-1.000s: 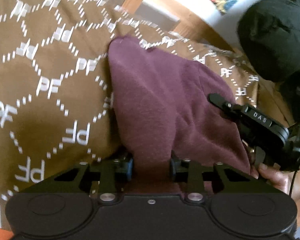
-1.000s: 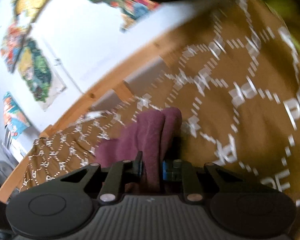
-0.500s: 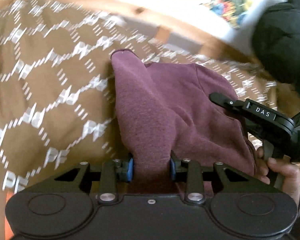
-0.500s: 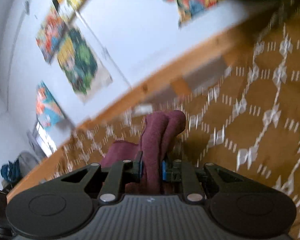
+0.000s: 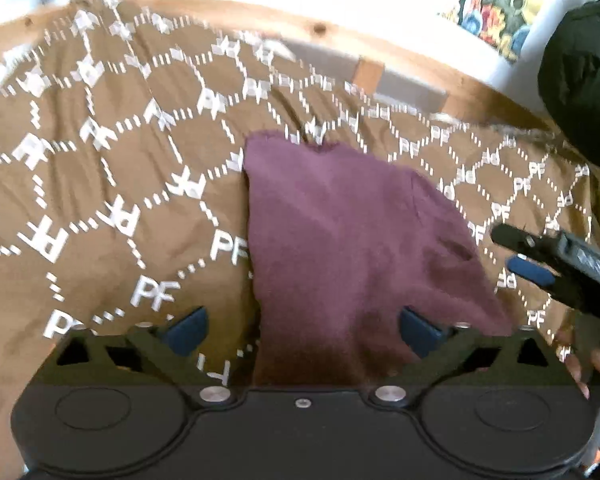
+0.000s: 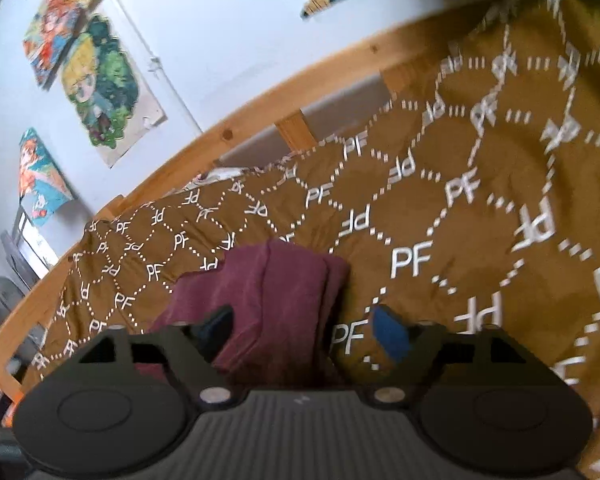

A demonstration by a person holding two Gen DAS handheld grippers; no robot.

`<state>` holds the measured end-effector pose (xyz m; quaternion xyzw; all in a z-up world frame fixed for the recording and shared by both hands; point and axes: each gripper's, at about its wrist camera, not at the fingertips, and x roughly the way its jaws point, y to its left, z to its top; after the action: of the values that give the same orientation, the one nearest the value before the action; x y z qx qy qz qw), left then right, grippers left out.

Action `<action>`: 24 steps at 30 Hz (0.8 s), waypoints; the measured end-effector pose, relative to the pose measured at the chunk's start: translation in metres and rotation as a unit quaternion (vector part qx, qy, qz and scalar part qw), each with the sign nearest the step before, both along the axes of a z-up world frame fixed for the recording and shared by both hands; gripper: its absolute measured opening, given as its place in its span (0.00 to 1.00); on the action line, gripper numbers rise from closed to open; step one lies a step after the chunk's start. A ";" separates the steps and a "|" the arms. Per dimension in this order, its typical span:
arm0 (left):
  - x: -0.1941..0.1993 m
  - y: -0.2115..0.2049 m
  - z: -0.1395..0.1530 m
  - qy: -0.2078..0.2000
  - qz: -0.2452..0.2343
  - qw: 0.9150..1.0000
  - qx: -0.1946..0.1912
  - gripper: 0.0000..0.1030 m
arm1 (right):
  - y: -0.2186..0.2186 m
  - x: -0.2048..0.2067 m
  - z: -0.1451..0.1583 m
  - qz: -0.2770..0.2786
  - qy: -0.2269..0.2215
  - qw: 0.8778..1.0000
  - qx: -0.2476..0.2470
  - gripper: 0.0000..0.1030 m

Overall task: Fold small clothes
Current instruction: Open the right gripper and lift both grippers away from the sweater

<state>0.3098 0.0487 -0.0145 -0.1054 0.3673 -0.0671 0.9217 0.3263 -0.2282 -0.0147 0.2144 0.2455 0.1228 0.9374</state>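
Observation:
A small maroon garment [image 5: 340, 240] lies folded on the brown patterned bedspread [image 5: 100, 200]. My left gripper [image 5: 302, 326] is open, its blue-padded fingers spread either side of the garment's near edge and not gripping it. My right gripper [image 6: 304, 330] is also open over the garment [image 6: 268, 300] at its right end, with the cloth lying loose between the fingers. The right gripper also shows in the left wrist view [image 5: 560, 268], at the garment's right side.
The bedspread [image 6: 460, 200] covers a bed with a wooden frame rail [image 6: 260, 120] along the far side. A white wall with colourful posters [image 6: 100, 80] stands behind. A black bulky object [image 5: 580, 80] sits at the upper right.
Both grippers were shut on the maroon garment; both have opened and let it go. The garment now lies flat on the bedspread.

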 end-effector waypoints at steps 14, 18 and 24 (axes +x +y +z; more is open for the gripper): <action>-0.096 -0.031 0.090 -0.157 0.023 0.982 0.098 0.99 | 0.022 -0.123 0.090 -0.029 -0.135 0.988 -0.068 1.00; -0.126 -0.033 0.099 -0.178 0.024 0.977 0.112 0.99 | 0.028 -0.158 0.098 -0.053 -0.174 0.980 -0.086 1.00; -0.162 -0.022 0.102 -0.187 0.056 0.973 0.119 0.99 | 0.035 -0.197 0.102 -0.075 -0.182 0.977 -0.086 1.00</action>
<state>0.1475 0.0264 0.0880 -0.0005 0.1873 0.0100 0.9823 0.1296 -0.1932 0.0872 0.1251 0.0633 0.0674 0.9878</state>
